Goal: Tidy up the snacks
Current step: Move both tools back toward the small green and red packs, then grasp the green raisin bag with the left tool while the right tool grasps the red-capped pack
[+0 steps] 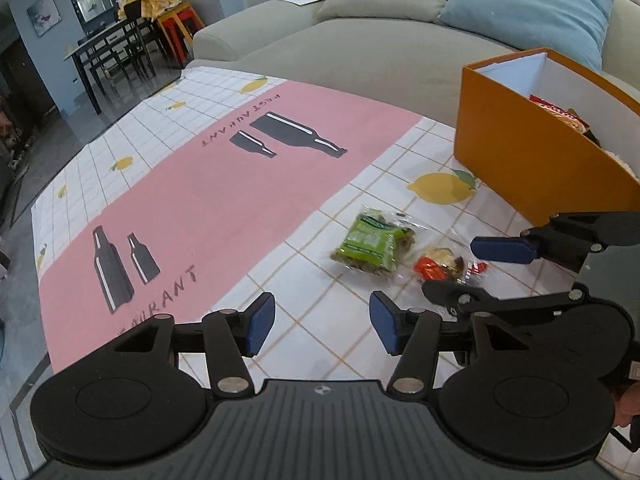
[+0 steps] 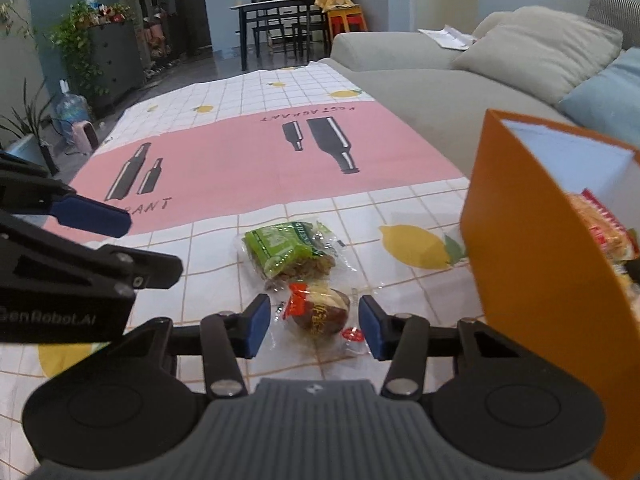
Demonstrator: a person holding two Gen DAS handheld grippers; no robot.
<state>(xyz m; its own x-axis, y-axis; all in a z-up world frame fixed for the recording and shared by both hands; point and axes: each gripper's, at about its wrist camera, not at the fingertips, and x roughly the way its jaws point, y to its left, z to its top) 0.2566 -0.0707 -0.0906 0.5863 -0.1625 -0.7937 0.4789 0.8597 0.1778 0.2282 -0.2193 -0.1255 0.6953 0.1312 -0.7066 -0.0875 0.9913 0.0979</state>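
A green snack packet and a small clear-wrapped brown and red snack lie on the lemon-print tablecloth. An orange box with snacks inside stands to their right. My right gripper is open, its pads on either side of the brown snack, not touching it. My left gripper is open and empty, just short of the green packet. The right gripper shows in the left wrist view, the left gripper in the right wrist view.
A grey sofa with cushions runs along the table's far side behind the box. A pink printed mat covers the table's middle. A dining table with chairs stands farther back in the room.
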